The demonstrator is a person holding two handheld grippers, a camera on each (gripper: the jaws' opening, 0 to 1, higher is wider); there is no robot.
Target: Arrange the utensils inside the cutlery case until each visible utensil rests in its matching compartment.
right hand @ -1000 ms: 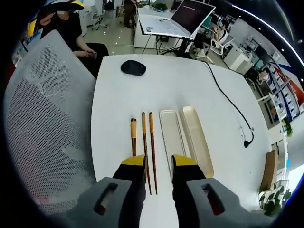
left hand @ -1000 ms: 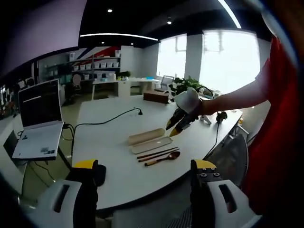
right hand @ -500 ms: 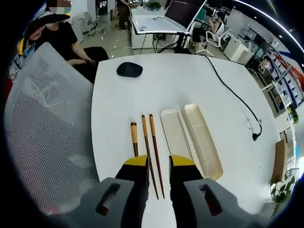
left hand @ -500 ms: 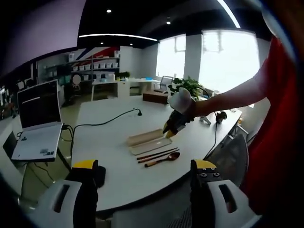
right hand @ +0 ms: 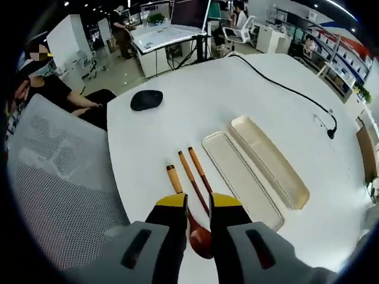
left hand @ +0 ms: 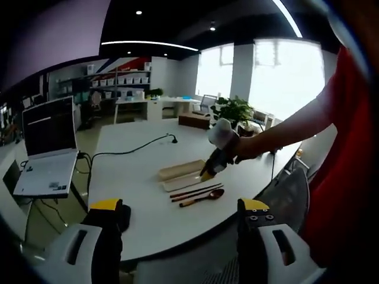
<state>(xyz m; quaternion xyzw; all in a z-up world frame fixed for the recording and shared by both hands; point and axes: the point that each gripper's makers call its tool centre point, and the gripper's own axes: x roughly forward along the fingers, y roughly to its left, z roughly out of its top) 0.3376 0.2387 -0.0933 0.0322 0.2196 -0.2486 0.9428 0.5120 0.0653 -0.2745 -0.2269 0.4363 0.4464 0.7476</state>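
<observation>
red sleeve (left hand: 349, 148); grey tool (right hand: 198, 204) bodies, black yellow-tipped jaws

We see an open office with a dark ceiling, a long light strip (left hand: 148, 44) and bright windows (left hand: 283, 74). A white table (left hand: 136, 177) stands before shelves (left hand: 121, 83); a mesh chair (right hand: 53, 189) sits beside it

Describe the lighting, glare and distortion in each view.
Left gripper view: bright windows blow out, ceiling dark, fisheye bends the white table edge. Right gripper view: even light, soft shadows beside the chopsticks and spoon; the right gripper looms large.
</observation>
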